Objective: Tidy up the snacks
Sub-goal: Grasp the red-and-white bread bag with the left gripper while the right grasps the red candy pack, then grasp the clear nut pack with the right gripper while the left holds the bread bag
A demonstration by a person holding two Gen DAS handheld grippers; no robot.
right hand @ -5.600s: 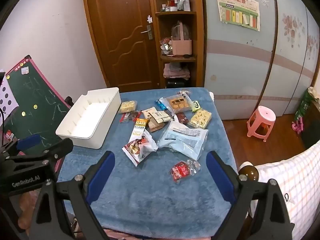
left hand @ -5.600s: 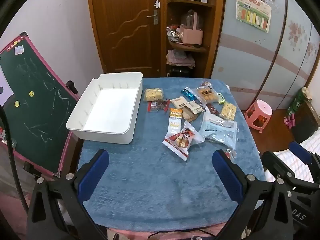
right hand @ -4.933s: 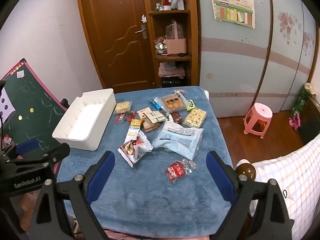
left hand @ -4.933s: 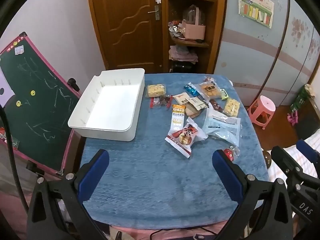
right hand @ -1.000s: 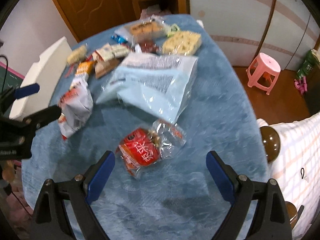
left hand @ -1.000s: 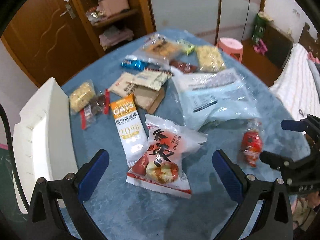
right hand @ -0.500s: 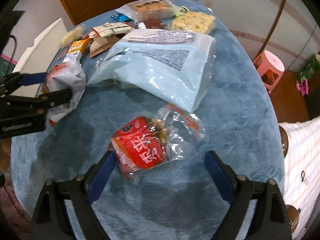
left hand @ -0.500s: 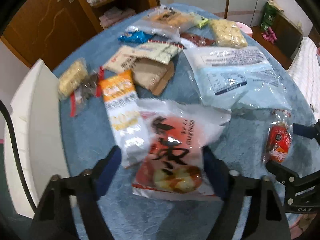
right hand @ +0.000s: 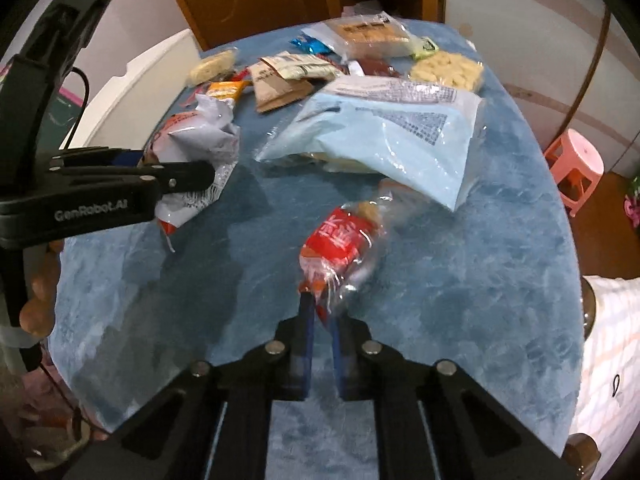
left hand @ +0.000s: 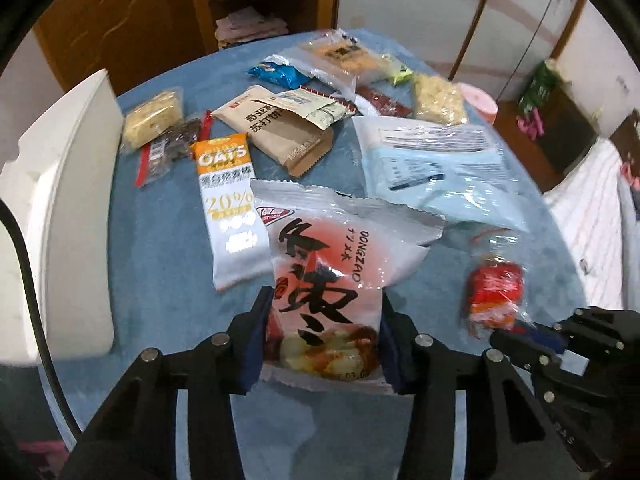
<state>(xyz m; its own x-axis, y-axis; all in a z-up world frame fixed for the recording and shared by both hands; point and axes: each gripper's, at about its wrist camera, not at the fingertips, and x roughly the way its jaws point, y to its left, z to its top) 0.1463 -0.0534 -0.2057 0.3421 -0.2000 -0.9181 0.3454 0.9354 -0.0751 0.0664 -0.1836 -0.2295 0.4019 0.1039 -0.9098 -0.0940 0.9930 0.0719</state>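
Note:
My left gripper is shut on the lower end of a red and white Dongzao snack bag, which also shows crumpled in the right wrist view. My right gripper is shut on the edge of a small red snack packet in clear wrap, seen in the left wrist view too. Both packs are at or just above the blue tablecloth. A white bin stands at the left. Several other snacks lie beyond, among them an orange OATS bar and a large pale blue bag.
A brown biscuit pack, yellow cracker packs and a blue wrapper lie at the far side. A pink stool stands right of the table. A wooden door and shelf are behind.
Both grippers moved down to the table and closed: the left on the Dongzao bag, the right on the red packet. Both packs have shifted and crumpled a little.

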